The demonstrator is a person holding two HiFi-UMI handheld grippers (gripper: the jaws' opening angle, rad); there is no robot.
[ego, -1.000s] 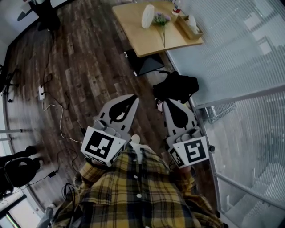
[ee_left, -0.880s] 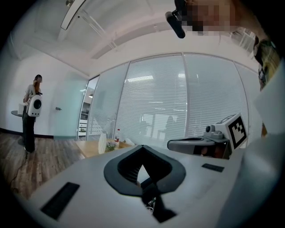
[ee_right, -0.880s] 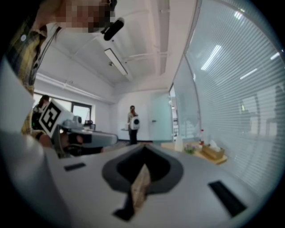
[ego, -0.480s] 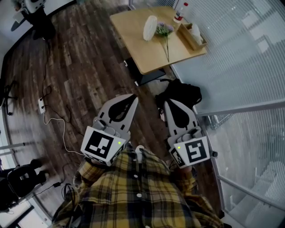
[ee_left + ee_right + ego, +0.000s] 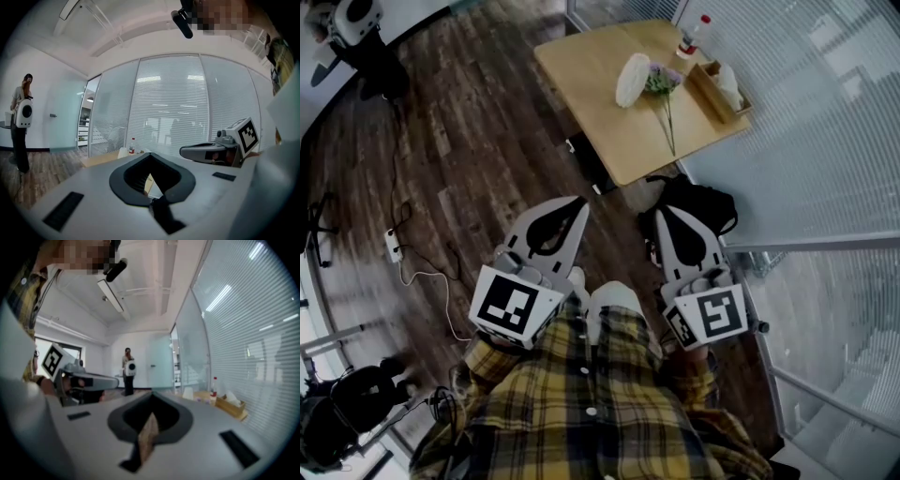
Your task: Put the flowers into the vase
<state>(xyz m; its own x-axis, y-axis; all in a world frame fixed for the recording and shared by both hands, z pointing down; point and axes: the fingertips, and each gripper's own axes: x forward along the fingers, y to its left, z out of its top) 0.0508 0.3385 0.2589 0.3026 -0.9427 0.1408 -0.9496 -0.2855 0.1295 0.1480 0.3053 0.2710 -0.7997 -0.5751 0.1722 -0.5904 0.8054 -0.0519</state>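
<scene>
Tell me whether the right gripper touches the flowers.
Apart. The head view shows the right gripper over the floor, well short of the table where the flowers lie.

Black floor bag (image 5: pixel 698 199): partly covered by white right gripper (image 5: pixel 668 214). Dark item (image 5: pixel 342 422) at lower left: cropped, unidentifiable.

Purple flowers (image 5: pixel 662 80) lie on the wooden table (image 5: pixel 591 75) just beside the white vase (image 5: pixel 632 81).

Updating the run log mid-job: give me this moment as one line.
stage: pre-grasp | left gripper: shut, empty | right gripper: shut, empty | flowers: on table beside vase
</scene>
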